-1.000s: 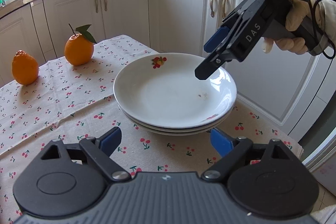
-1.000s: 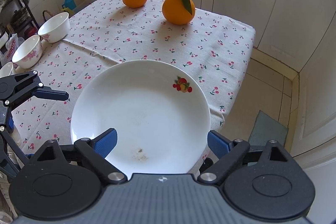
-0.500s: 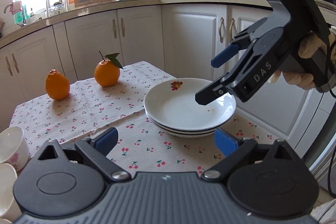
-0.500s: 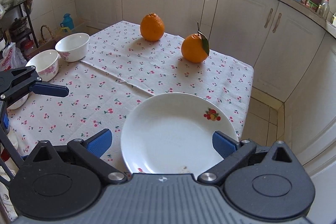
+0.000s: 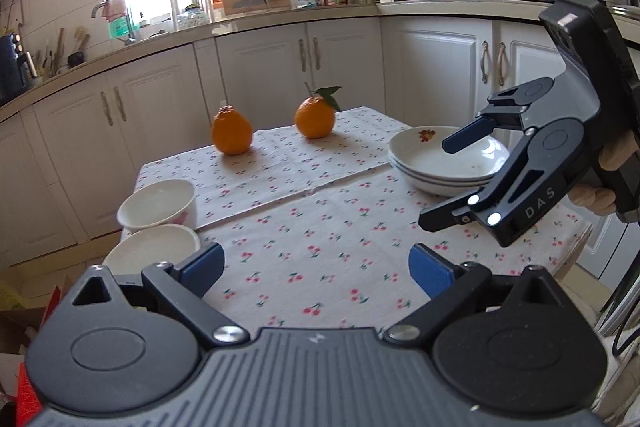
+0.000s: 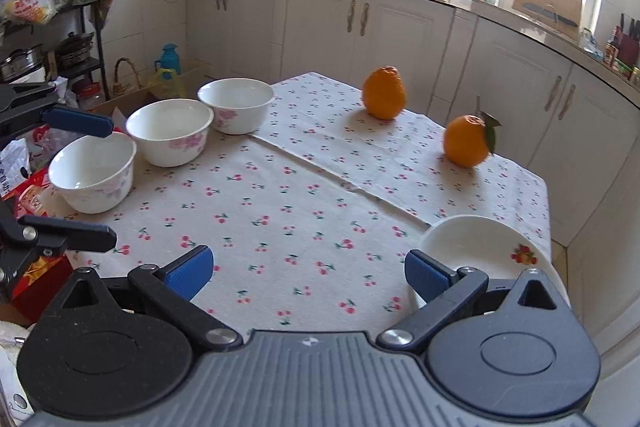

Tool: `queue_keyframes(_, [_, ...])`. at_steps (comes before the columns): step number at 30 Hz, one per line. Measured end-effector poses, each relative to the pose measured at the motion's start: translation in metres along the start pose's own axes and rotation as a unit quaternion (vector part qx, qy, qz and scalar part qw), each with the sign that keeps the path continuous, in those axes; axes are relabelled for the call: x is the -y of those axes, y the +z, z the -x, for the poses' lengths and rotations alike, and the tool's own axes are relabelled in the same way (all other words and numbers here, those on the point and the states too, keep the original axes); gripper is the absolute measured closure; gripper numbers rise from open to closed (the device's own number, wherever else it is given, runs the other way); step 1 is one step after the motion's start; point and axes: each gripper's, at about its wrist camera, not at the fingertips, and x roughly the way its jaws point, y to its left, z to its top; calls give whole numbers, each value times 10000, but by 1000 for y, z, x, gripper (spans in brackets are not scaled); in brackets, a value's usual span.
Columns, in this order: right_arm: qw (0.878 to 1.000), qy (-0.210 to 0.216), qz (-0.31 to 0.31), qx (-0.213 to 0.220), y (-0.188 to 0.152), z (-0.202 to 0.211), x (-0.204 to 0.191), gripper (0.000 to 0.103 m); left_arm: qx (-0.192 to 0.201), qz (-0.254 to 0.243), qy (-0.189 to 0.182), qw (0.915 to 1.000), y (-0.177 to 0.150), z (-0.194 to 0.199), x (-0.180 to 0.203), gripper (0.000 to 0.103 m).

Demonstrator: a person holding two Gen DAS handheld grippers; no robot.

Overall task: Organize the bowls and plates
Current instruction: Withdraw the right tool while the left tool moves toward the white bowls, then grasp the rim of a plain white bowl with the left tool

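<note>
Left view cuts the bowls (image 5: pixel 158 203) to two at the surface's left edge; right view shows three, but its right gripper (image 6: pixel 308 273) hides part of the plate stack (image 5: pixel 444 163) at the right edge. Since the earlier frames both grippers have backed off the stack. The left gripper (image 5: pixel 316 267), jaws just opened further, and the right gape wide, nothing between them.

I read left gripper (image 5: pixel 316 269) jaws wide apart, just been opening, nothing between pads. Right gripper (image 6: pixel 306 273) jaws spread fully, just been opening, nothing between them. Both point forward and downward. Gloved hand (image 5: pixel 608 173) wraps right handle.
</note>
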Motion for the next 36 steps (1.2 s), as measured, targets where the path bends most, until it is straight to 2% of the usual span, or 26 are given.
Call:
queue_keyframes(6, [9967,657,480,55,13,-21,-50,0,-360,9,405,9985,-19,17,-47,5])
queue_keyframes(13, [9882,1216,929,55,31,-43,-97,0,-814,-178,508,9952,-30,10,-88,5])
queue_keyframes(19, [9807,1535,1203,-100,36,-68,-128,0,-1112,-34,231,9935,-33,0,-114,8])
queue_keyframes(23, [9769,1638,1364,-171,40,-80,-139,0,-1305,160,23,9913,-37,-10,-126,26])
queue_keyframes(27, [9725,1829,1425,-226,44,-89,-144,0,-1420,368,-96,9891,-40,-18,-135,32])
queue_keyframes(30, [9697,1915,1486,-299,45,-97,-148,3,-1484,526,-213,9873,-42,-21,-142,34])
queue_keyframes(36, [9648,2098,1547,-338,46,-105,-153,14,-1573,708,-370,9843,-42,-25,-149,41])
